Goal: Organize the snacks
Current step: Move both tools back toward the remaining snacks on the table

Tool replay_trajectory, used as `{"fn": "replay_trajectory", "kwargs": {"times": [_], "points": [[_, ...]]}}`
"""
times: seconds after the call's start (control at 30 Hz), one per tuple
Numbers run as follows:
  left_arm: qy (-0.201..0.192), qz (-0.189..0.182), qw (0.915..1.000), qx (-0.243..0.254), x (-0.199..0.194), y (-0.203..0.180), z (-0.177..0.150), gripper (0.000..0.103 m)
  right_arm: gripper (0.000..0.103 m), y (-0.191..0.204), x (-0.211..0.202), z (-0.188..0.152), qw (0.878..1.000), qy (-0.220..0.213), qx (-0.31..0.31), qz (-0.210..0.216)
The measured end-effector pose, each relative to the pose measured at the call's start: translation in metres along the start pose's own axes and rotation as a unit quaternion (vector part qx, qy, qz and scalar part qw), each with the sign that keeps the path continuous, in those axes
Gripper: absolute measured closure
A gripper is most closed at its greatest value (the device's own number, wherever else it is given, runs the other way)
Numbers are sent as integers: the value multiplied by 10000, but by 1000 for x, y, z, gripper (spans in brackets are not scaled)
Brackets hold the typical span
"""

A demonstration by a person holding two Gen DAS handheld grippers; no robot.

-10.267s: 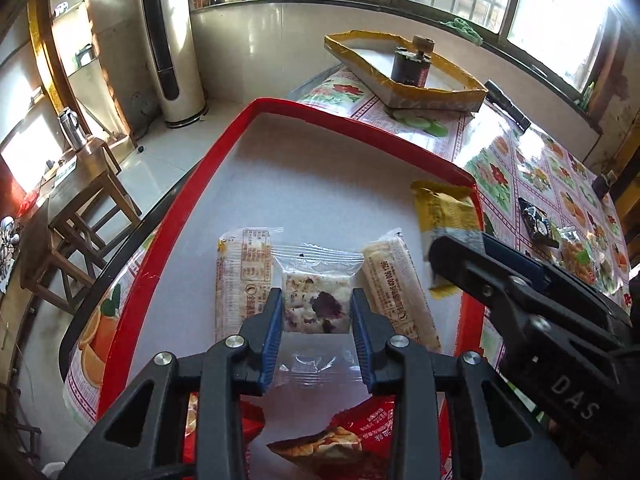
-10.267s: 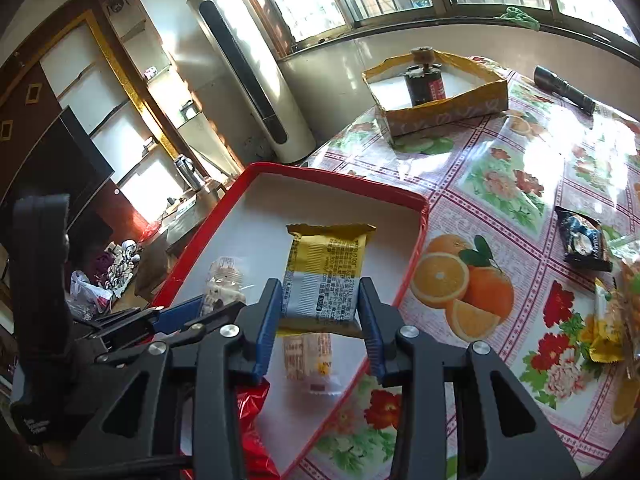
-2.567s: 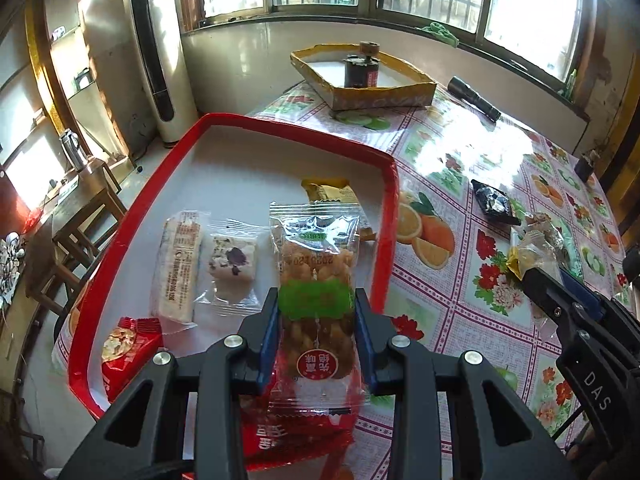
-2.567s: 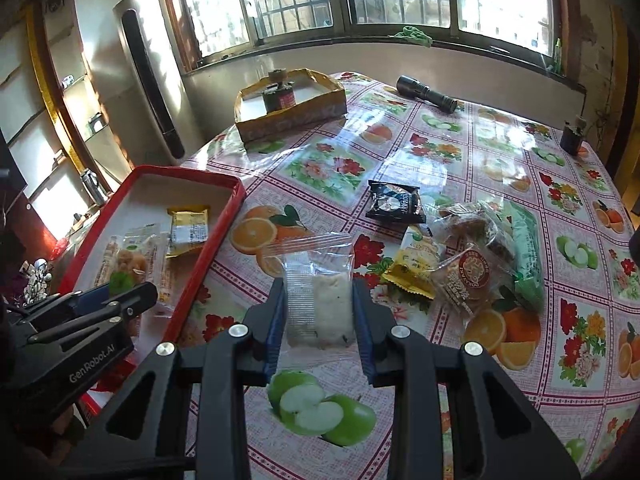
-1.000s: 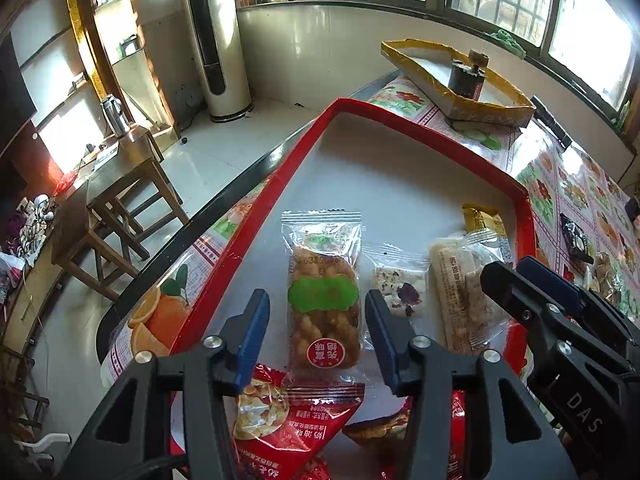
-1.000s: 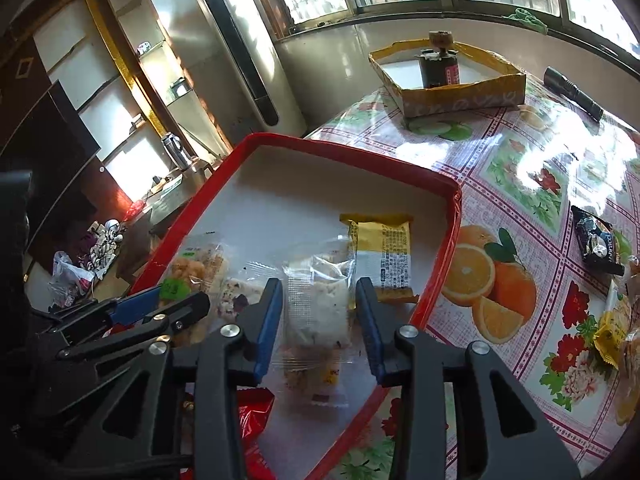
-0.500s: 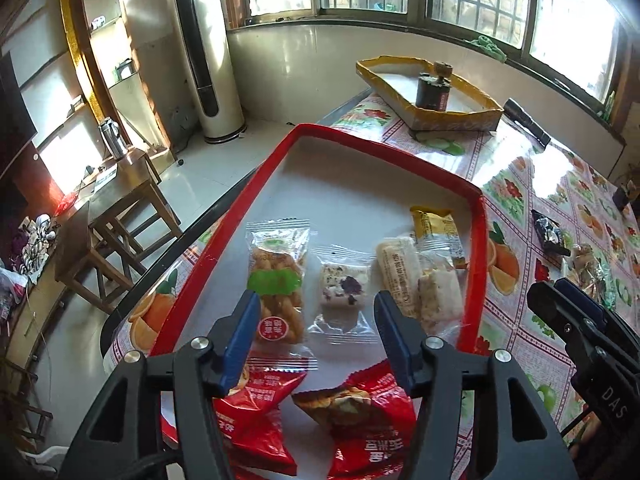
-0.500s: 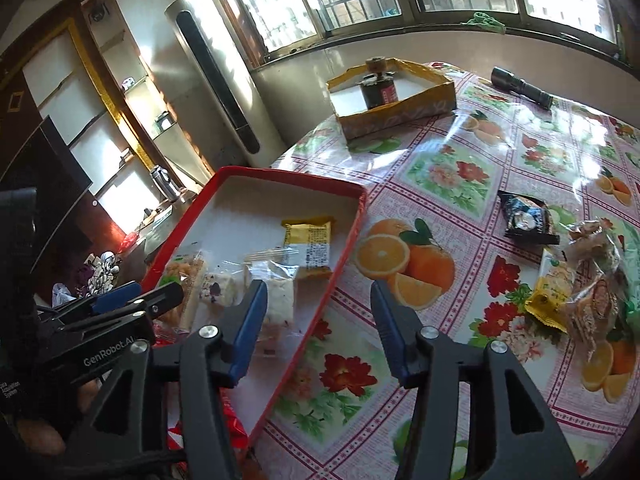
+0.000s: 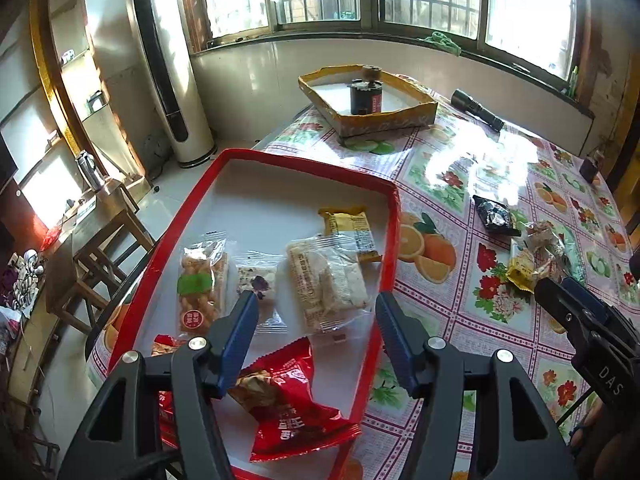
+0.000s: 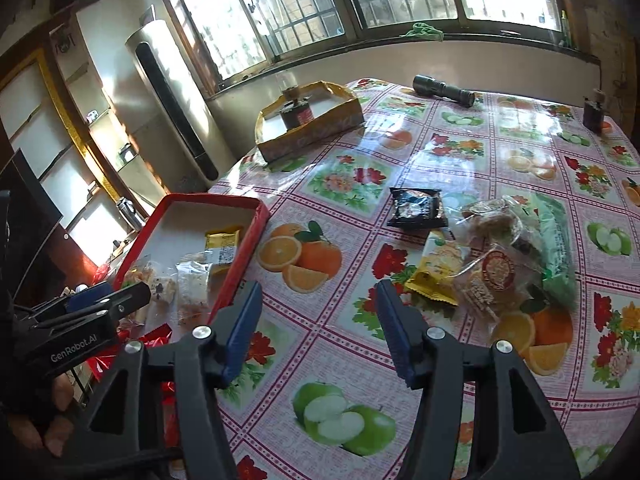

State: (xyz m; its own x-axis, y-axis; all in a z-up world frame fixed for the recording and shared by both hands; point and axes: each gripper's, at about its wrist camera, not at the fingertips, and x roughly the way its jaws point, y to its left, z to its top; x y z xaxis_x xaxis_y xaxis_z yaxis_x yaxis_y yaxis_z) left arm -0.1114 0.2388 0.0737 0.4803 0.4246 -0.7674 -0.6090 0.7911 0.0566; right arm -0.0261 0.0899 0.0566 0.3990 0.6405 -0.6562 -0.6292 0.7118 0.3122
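A red tray (image 9: 394, 216) (image 10: 262, 210) holds several wrapped snacks: a green-labelled pack (image 9: 200, 284), a small clear pack (image 9: 258, 282), two pale bars (image 9: 326, 280), a yellow pack (image 9: 352, 228) and red bags (image 9: 288, 396). My left gripper (image 9: 316, 312) hangs above the tray's near end, jaws opening, nothing between them. My right gripper (image 10: 318, 304) is over the tablecloth right of the tray, jaws opening and empty. A pile of loose snacks (image 10: 500, 256) and a black pack (image 10: 418, 208) lie on the table to its right.
A yellow cardboard box (image 10: 312, 128) with a dark can (image 10: 296, 114) stands at the far side. A black torch (image 10: 444, 88) and a small dark bottle (image 10: 594, 114) lie near the window. Left of the table are a tall white unit (image 9: 168, 80) and a wooden stool (image 9: 100, 236).
Both grippers let go of their snacks in the tray, widened and drew back. The right one swung right, from over the tray to over the tablecloth.
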Motion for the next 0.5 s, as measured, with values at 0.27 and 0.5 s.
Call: {"fn": "replay_trajectory", "kwargs": {"times": [0.27,0.5], "points": [[-27,-70,9999,97,-7,-15,-4,38,42,-29,-13,-7,9994,-96,269,-211],[127,-301,9991,256,-2,-35,-6,37,40,-62,-26,-14,9976,-136,508,-450]]}}
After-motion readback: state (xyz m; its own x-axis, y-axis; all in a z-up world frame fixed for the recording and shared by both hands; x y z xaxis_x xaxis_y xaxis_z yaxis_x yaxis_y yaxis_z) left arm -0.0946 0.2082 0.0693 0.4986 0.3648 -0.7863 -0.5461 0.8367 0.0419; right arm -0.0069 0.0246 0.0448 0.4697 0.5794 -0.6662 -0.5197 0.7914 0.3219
